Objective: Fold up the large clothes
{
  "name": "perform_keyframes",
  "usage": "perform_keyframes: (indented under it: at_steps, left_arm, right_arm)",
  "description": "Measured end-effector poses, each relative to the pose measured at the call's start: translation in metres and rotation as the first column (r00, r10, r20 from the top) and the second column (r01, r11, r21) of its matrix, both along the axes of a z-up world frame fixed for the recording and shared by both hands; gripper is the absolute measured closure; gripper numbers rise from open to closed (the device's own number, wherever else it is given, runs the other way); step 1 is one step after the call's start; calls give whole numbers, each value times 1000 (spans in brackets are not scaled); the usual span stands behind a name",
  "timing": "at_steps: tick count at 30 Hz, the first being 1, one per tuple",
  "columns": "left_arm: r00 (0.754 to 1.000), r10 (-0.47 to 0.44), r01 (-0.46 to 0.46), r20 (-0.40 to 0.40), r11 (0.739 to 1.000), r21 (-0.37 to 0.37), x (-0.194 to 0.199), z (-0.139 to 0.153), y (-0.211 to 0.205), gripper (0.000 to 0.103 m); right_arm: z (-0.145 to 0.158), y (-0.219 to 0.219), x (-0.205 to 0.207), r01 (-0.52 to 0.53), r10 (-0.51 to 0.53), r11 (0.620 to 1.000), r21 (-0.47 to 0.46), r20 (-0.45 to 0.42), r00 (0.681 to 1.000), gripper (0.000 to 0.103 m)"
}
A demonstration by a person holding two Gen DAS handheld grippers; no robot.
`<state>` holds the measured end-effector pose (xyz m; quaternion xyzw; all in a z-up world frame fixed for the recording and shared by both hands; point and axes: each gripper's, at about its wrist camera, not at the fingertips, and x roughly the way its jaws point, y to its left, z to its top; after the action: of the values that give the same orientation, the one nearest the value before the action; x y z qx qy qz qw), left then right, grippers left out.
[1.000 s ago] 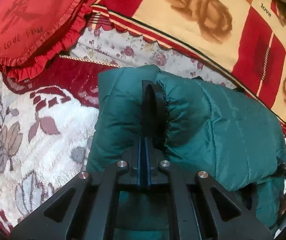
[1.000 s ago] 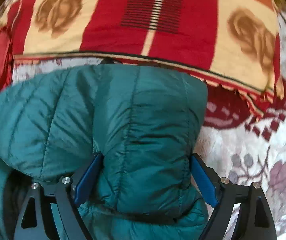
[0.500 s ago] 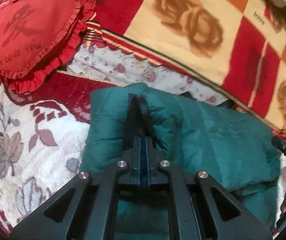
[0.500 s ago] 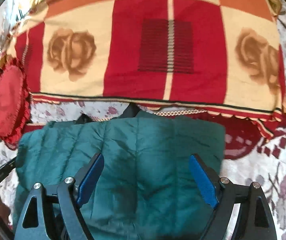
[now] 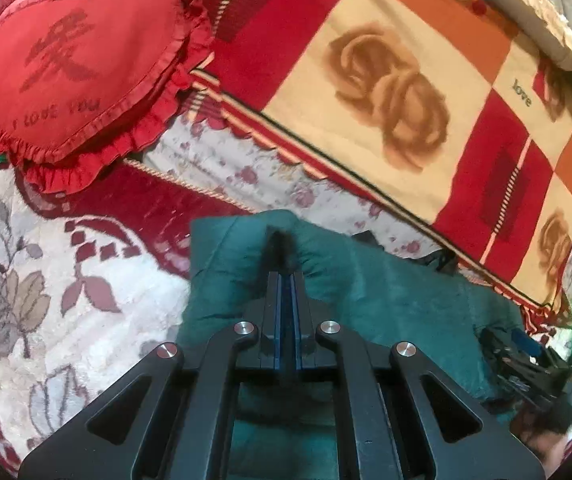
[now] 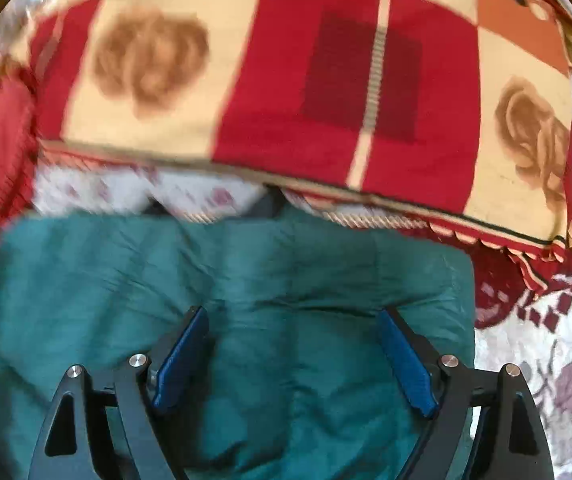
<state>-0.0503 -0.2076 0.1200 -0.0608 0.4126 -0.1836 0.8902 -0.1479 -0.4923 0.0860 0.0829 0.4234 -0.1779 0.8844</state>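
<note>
A: So where is the green puffer jacket (image 6: 246,280) lying?

B: Folded into a thick block on the flowered bedspread (image 5: 46,300), just near of the red and cream rose blanket (image 5: 405,100). A red heart cushion (image 5: 74,60) sits far left, well apart from it.

A: And the left gripper (image 5: 284,276)?

B: Its jaws are almost together and just starting to part, with a dark strip of the jacket's edge between them at the tips; that strip is blurred.

A: The right gripper (image 6: 291,360)?

B: Jaws wide apart, blue pads (image 6: 182,356) hanging over the jacket's right half. I see no pad pressing the fabric. The right view is blurred.
</note>
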Motion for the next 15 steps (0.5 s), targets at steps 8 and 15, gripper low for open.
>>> perform_keyframes:
  at_steps: [8,15]
  left_arm:
    - [998,3,4,-59,992,123,30,-38,-29,50]
    - [999,-29,31,-21,992,125,30,-63,-25,44]
  right_arm:
    - [3,65,20,-186,186,983,10,-10,983,18]
    - [-32,74,17,-200,200,980,3,-28,979,17]
